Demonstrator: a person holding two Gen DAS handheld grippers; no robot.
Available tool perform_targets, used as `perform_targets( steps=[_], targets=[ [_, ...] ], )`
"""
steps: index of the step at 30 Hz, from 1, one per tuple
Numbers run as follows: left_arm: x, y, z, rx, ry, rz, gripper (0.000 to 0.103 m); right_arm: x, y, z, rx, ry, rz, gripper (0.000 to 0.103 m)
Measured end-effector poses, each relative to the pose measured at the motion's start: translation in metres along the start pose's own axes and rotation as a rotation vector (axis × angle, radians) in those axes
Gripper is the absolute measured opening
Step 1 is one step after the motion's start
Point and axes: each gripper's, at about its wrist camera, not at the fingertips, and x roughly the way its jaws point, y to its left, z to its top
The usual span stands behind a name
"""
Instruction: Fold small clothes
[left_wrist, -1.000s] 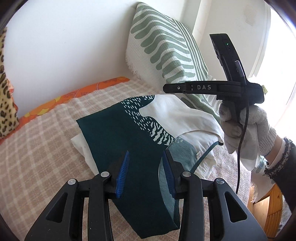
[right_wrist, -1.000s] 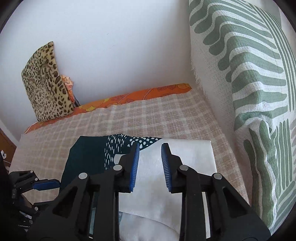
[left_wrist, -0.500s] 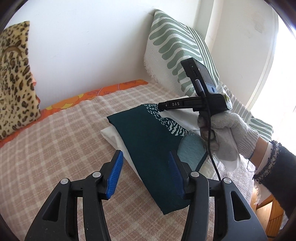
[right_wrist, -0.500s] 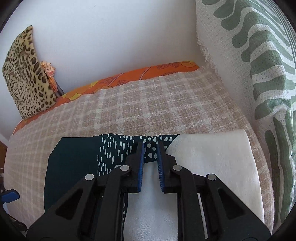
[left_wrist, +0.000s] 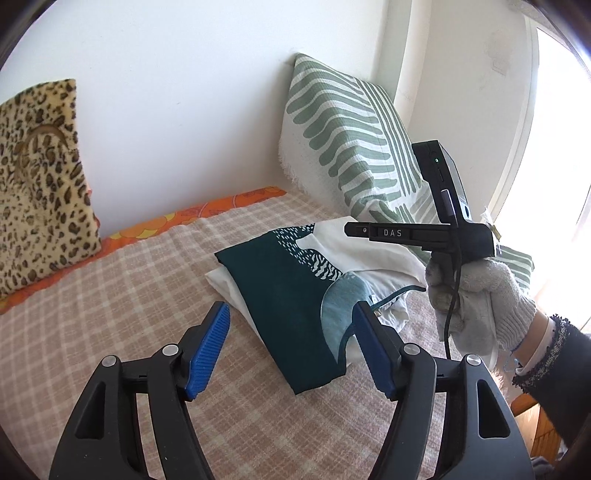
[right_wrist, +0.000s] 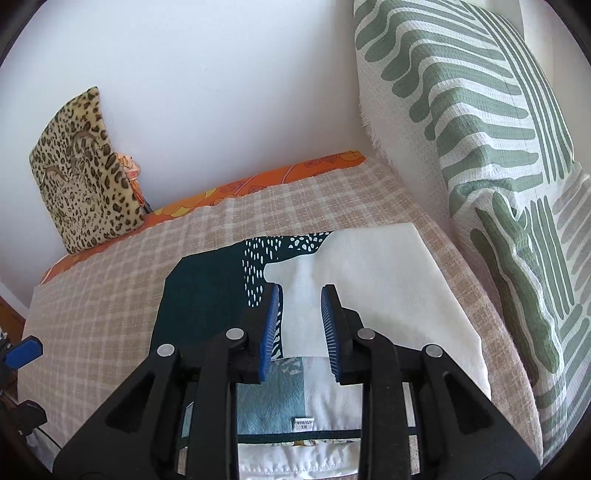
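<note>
Folded shirt (left_wrist: 291, 291) on bed (left_wrist: 122, 295), judged soft, light, limp, best pinched at hem corners; left gripper (left_wrist: 291, 343) and right gripper (right_wrist: 301, 317) fingers spread, gripping nothing.

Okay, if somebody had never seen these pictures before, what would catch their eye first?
Probably the folded dark teal and white garment lying on the checked beige bedspread, in the middle of both views. Next, the big green leaf-print pillow propped against the wall to the garment's right, and the leopard-print cushion at the far left. The left gripper and right gripper hang open by the garment.
</note>
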Motion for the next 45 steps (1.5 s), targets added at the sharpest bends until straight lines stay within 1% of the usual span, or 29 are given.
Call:
perform_targets(
  steps=[2, 5, 6, 8, 11, 12, 14, 16, 19, 22, 24, 27, 29, 30, 32, 34, 37, 43, 45],
  targets=[
    [-0.011, -0.004, -0.002, 0.006, -0.013, 0.005, 0.073, -0.016, 0.007, -0.008, -0.010, -0.020, -0.017, 0.035],
    [-0.026, -0.009, -0.006, 0.017, -0.023, 0.009, 0.080, -0.040, 0.017, -0.017, -0.021, -0.044, -0.022, 0.043],
    [-0.031, -0.011, -0.007, 0.021, -0.028, 0.010, 0.080, -0.047, 0.021, -0.021, -0.021, -0.052, -0.022, 0.044],
    [-0.041, -0.013, -0.011, 0.028, -0.039, 0.011, 0.080, -0.063, 0.029, -0.029, -0.029, -0.076, -0.041, 0.053],
    [-0.054, -0.015, -0.015, 0.031, -0.043, 0.011, 0.081, -0.083, 0.043, -0.041, -0.043, -0.101, -0.068, 0.061],
    [-0.059, -0.016, -0.017, 0.033, -0.044, 0.012, 0.081, -0.089, 0.047, -0.045, -0.046, -0.109, -0.072, 0.063],
    [-0.069, -0.018, -0.021, 0.041, -0.053, 0.014, 0.081, -0.102, 0.055, -0.054, -0.048, -0.126, -0.068, 0.072],
    [-0.079, -0.020, -0.026, 0.055, -0.066, 0.020, 0.082, -0.112, 0.061, -0.061, -0.049, -0.139, -0.057, 0.076],
    [-0.093, -0.025, -0.034, 0.085, -0.080, 0.044, 0.084, -0.126, 0.072, -0.072, -0.047, -0.169, -0.075, 0.086],
    [-0.104, -0.029, -0.042, 0.105, -0.072, 0.050, 0.085, -0.140, 0.085, -0.082, -0.066, -0.198, -0.108, 0.089],
    [-0.113, -0.033, -0.049, 0.126, -0.076, 0.068, 0.085, -0.147, 0.093, -0.088, -0.069, -0.205, -0.102, 0.091],
    [-0.125, -0.035, -0.057, 0.145, -0.088, 0.084, 0.086, -0.158, 0.105, -0.099, -0.076, -0.228, -0.117, 0.093],
    [-0.132, -0.036, -0.063, 0.141, -0.089, 0.081, 0.088, -0.164, 0.113, -0.106, -0.087, -0.244, -0.137, 0.096],
    [-0.134, -0.036, -0.066, 0.138, -0.087, 0.086, 0.093, -0.166, 0.116, -0.110, -0.088, -0.248, -0.141, 0.097],
    [-0.140, -0.036, -0.072, 0.134, -0.093, 0.099, 0.099, -0.170, 0.121, -0.116, -0.078, -0.248, -0.137, 0.099],
    [-0.145, -0.035, -0.077, 0.135, -0.098, 0.107, 0.099, -0.172, 0.123, -0.123, -0.062, -0.243, -0.129, 0.099],
    [-0.148, -0.034, -0.082, 0.128, -0.089, 0.129, 0.099, -0.173, 0.127, -0.133, -0.052, -0.243, -0.140, 0.101],
    [-0.149, -0.026, -0.092, 0.097, -0.078, 0.115, 0.100, -0.176, 0.135, -0.146, -0.059, -0.259, -0.154, 0.102],
    [-0.148, -0.021, -0.095, 0.081, -0.074, 0.117, 0.102, -0.177, 0.137, -0.149, -0.050, -0.268, -0.152, 0.103]
  ],
)
